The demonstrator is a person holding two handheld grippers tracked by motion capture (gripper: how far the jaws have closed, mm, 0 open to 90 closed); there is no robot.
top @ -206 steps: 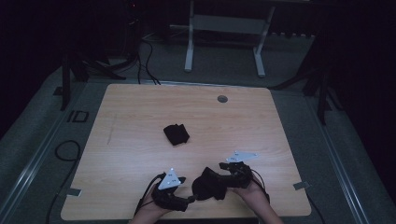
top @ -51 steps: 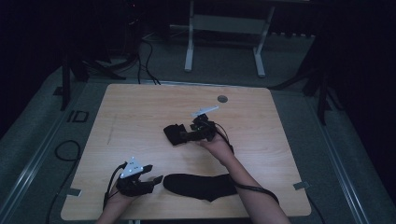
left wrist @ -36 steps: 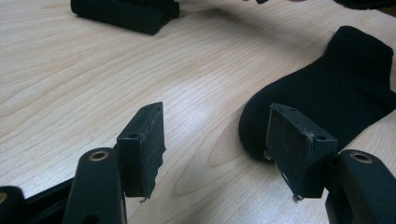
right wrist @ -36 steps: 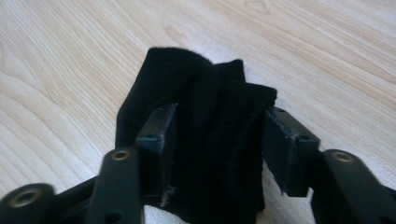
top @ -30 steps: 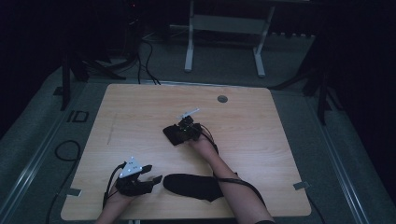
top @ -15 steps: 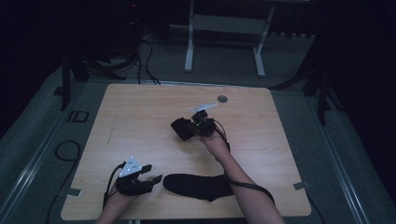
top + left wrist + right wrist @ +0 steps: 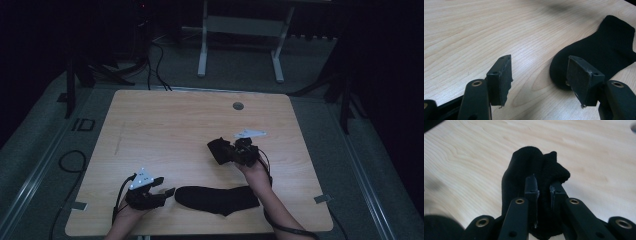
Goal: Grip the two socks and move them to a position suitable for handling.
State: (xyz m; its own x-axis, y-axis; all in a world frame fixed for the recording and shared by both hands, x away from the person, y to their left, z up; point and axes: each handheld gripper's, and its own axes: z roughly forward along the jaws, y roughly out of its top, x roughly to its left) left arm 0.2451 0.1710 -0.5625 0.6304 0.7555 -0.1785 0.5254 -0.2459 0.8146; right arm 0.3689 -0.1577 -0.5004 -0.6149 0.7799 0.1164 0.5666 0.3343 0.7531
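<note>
A bunched black sock [image 7: 218, 148] hangs just above the middle of the wooden table [image 7: 165, 125]. My right gripper [image 7: 231, 154] is shut on it. Its jaws have just been closing, and in the right gripper view the pads pinch a fold of that sock [image 7: 524, 165] at the right gripper [image 7: 543, 183]. A second black sock [image 7: 220, 199] lies flat near the front edge. My left gripper [image 7: 165, 186] rests at the front left, open, just left of this sock's toe. In the left gripper view, bare wood lies between the jaws of the left gripper [image 7: 540, 72], and the flat sock [image 7: 604, 50] lies behind the right jaw.
A round cable hole [image 7: 238, 106] sits near the table's far edge. Behind the table stands a white desk frame [image 7: 240, 30]. Cables [image 7: 70, 160] lie on the dark floor at the left.
My right gripper has closed on the bunched sock, lifted it and carried it to the right, a little nearer the person. The left gripper and the flat sock have stayed put.
</note>
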